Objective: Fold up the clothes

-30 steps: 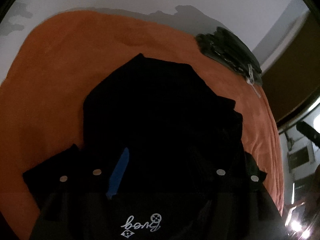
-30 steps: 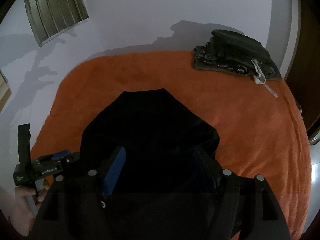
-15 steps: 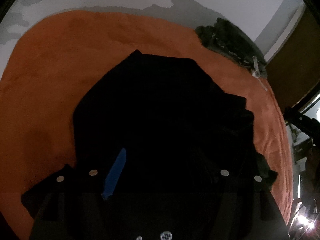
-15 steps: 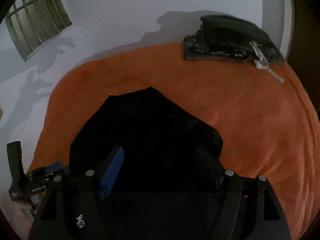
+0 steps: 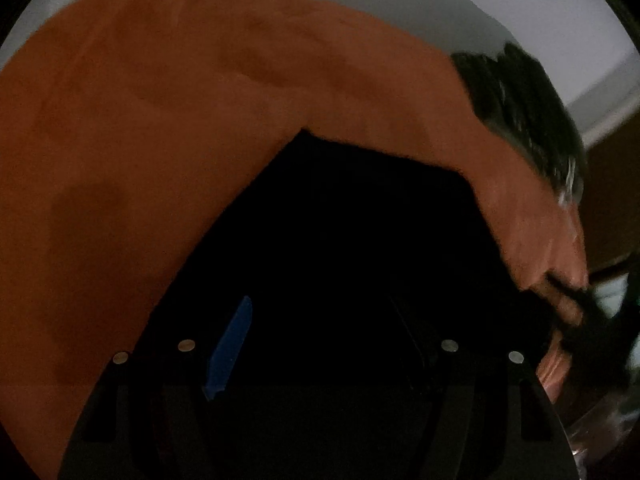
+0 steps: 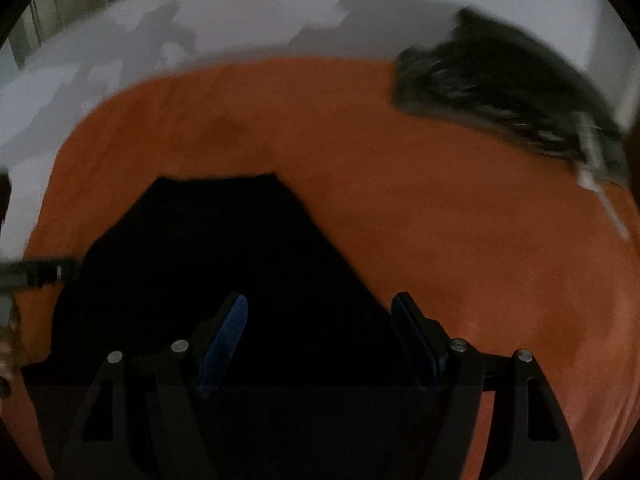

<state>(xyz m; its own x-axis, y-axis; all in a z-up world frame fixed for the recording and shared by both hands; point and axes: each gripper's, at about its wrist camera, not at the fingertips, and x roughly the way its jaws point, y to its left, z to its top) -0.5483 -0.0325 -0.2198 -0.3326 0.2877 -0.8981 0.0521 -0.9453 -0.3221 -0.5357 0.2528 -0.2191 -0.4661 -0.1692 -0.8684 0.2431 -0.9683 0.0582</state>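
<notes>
A black garment (image 6: 224, 264) lies flat on an orange bed cover (image 6: 440, 240), spread toward the near edge of the bed. At the far right corner of the bed, against the pale wall (image 6: 260, 8), sits a separate folded pile of dark clothing (image 6: 500, 84) with a light drawstring hanging from it; motion blur smears it in both views. No containers are in view.

The right tool (image 6: 320, 344) hangs just above the near edge of the garment with its jaws spread wide and nothing between them; both blue-lined fingers (image 6: 226, 344) are plainly visible. The left tool (image 5: 320, 344) is also low over the black cloth. One blue finger pad (image 5: 232, 344) shows on its left side, but the opposite finger is lost in the darkness of the fabric, so I cannot tell whether this tool is released or gripping the cloth. From the right wrist view, part of the left tool's body (image 6: 32, 274) appears at the far left edge, beside the garment's left side.

Compared with half a second ago, both cameras have dropped closer to the bed. The garment now reads as a flatter, straighter-edged shape, and its far edge sits lower in each view.
</notes>
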